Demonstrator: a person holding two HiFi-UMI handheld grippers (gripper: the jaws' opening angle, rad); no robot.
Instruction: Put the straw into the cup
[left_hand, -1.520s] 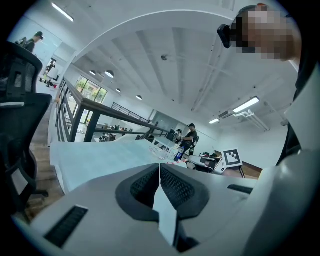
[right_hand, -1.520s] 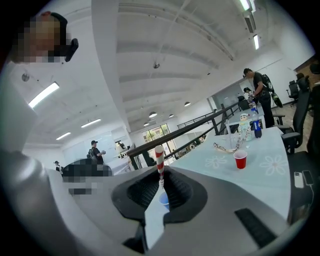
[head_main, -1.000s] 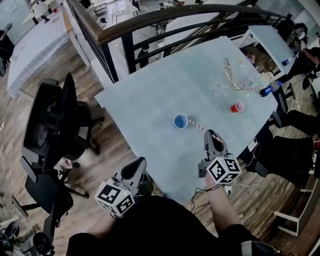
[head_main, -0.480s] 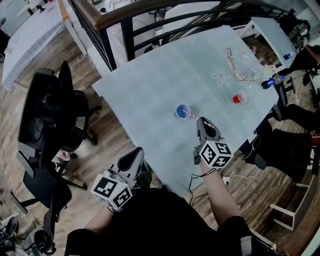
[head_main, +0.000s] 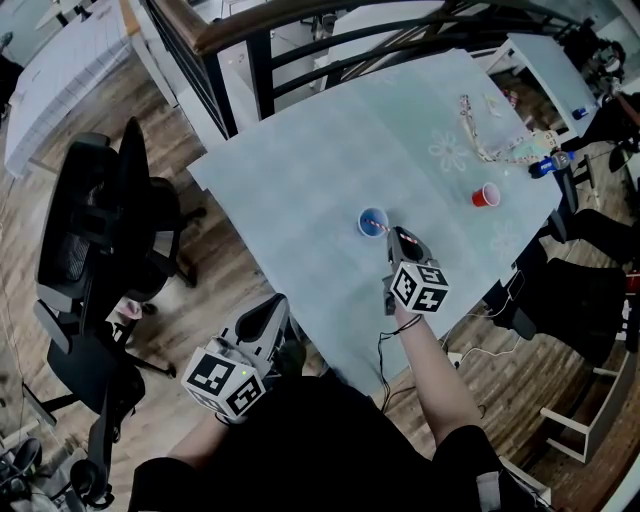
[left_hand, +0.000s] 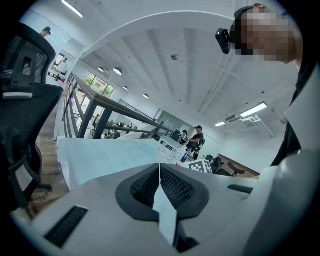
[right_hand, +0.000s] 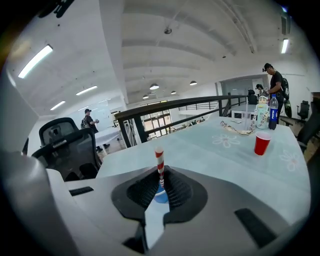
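A blue cup (head_main: 372, 221) stands open near the middle of the pale table (head_main: 300, 180). My right gripper (head_main: 400, 240) hovers just behind it, shut on a red-and-white striped straw (head_main: 385, 229). The straw's far end reaches the cup's mouth. In the right gripper view the straw (right_hand: 159, 162) stands upright between the pads of that gripper (right_hand: 161, 175), and the blue cup (right_hand: 161, 195) shows low in the gap beyond. My left gripper (head_main: 262, 325) hangs off the table's near edge; the left gripper view shows it (left_hand: 160, 172) shut on nothing.
A red cup (head_main: 486, 194) stands at the table's right, with a bottle (head_main: 545, 166) and a cord-like strap (head_main: 480, 140) beyond it. A dark railing (head_main: 300, 30) runs behind the table. Black office chairs (head_main: 100, 240) stand on the wooden floor to the left.
My right gripper has moved down and toward the blue cup, bringing the straw's far end from beside the cup to its mouth. The left gripper has hardly moved.
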